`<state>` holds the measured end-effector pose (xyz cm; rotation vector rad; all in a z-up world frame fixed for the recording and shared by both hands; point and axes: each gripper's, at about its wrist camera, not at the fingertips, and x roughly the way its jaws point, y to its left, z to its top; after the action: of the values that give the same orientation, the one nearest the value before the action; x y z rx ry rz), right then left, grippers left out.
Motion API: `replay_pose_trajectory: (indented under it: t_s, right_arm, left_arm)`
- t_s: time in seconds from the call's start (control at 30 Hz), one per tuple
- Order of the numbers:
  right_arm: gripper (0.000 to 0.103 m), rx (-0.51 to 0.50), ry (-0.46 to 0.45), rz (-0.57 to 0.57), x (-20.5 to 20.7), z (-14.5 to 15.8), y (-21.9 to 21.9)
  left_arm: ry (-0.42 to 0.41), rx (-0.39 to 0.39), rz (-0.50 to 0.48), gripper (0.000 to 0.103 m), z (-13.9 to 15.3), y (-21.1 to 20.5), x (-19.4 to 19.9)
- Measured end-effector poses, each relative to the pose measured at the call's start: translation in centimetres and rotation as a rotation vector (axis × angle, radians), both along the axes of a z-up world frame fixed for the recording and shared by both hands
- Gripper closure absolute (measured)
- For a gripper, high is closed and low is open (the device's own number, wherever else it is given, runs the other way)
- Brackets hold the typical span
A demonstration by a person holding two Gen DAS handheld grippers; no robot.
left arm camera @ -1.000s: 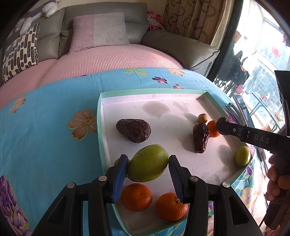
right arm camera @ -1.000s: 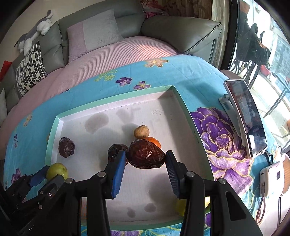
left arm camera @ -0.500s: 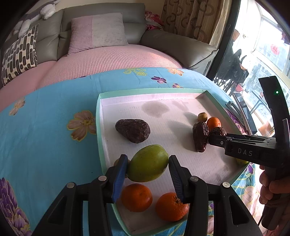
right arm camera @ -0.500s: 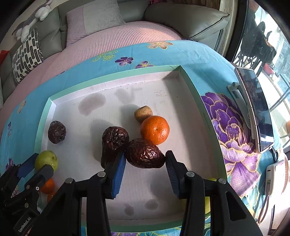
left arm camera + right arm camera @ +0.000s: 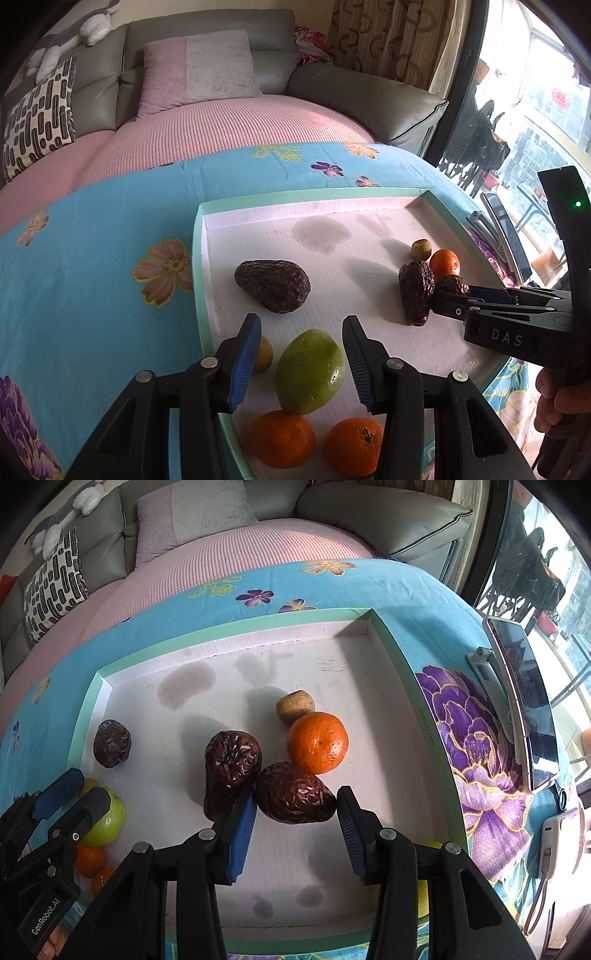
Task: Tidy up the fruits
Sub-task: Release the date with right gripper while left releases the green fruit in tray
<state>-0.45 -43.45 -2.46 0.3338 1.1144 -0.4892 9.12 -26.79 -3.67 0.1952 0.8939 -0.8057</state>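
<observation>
**Dark fruit set down among its kind, green fruit lying loose between the other jaws**

The right gripper [image 5: 295,812] brackets a wrinkled dark fruit [image 5: 295,793] that seems to rest on the tray floor; its jaws stand spread, the left pad close to or touching the skin and the right pad barely clear, so the grip looks released. Just left of those jaws a second dark fruit [image 5: 231,768] leans against the first; just ahead sits an orange [image 5: 317,741], with a small tan fruit [image 5: 295,706] touching it beyond.

The left gripper [image 5: 301,363] is also spread, with a clear gap on both sides of the green fruit [image 5: 311,371] lying between its jaws. Just below are two oranges [image 5: 282,437] near the tray's corner; ahead lies a third dark fruit [image 5: 273,285].

To finish well, I judge the right gripper should back straight out, keeping its left pad from dragging the neighbouring dark fruit.

Hard to read: a yellowish fruit [image 5: 263,355] is half hidden behind the left jaw, another yellow-green one [image 5: 424,886] is mostly covered by the right gripper's body, and the tray [image 5: 395,646] is cut off at its near edge.
</observation>
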Motion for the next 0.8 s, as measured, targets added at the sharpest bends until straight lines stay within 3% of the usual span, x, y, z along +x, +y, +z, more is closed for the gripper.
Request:
replay_pose_trajectory:
  t_s: [0.23,0.6,0.63,0.8]
  right_arm:
    - [0.056,0.0,-0.004,0.0,0.1,0.0,-0.2]
    - [0.052,-0.048,-0.044,-0.002,-0.5,2.1,0.2]
    - [0.046,-0.052,-0.048,-0.001,-0.5,2.3,0.3]
    - [0.043,-0.053,-0.036,0.01,-0.3,2.1,0.5]
  left_arm:
    - [0.011,0.003,0.017,0.054,0.2,0.2,0.2]
    - [0.012,-0.015,0.095,0.053,3.1,2.7,0.5]
    - [0.018,-0.01,0.112,0.052,3.2,3.0,0.7]
    - [0.072,0.019,0.22,0.037,2.4,5.1,2.0]
